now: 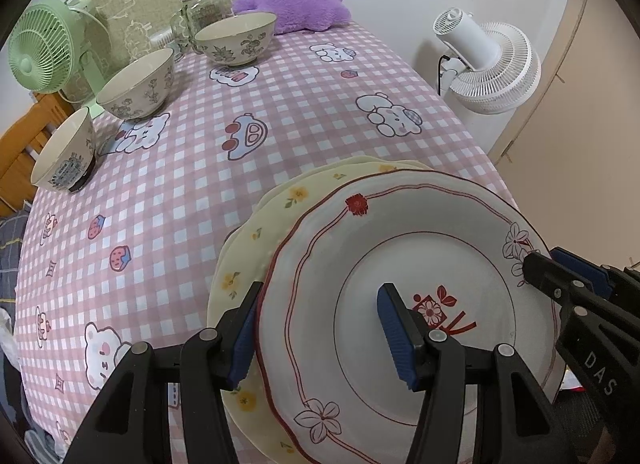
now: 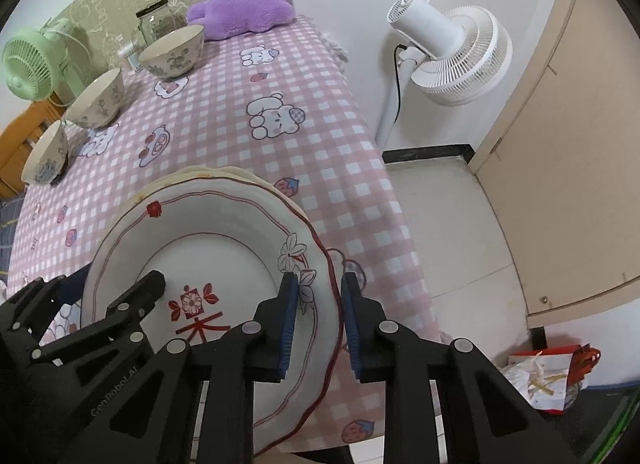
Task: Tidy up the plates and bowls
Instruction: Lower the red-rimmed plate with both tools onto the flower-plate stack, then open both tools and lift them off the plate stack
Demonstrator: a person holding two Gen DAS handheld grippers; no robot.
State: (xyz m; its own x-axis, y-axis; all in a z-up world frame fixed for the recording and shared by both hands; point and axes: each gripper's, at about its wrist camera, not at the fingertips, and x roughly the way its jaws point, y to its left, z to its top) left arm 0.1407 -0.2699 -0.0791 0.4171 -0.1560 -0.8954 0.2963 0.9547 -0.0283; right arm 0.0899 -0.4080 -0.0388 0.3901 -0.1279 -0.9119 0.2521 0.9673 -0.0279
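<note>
If the white plate (image 1: 404,296) slips now, it could slide off the yellow plates (image 1: 256,248) under it and fall to the floor, because the stack sits right at the near corner of the counter (image 1: 192,167), and the white plate seems to stick out past the edge. It also lies a bit to one side of the stack, not right on top.

The left tongs (image 1: 316,328) reach over the plate's left rim. One finger is outside the rim and one is over the middle of the plate. They are wide apart and I think they are not pinching anything.

The right tongs (image 2: 318,324) sit at the plate's right rim (image 2: 328,304), one finger inside and one outside. The gap is small, but I cannot tell if they squeeze the rim or only stand around it.

If only one side grips, the plate may tip. Both tongs point forward and a little down.

Three bowls (image 1: 138,83) stand in a row at the far left, well apart from the plates, near a glass jar (image 1: 202,9) and a green fan (image 1: 44,47).
</note>
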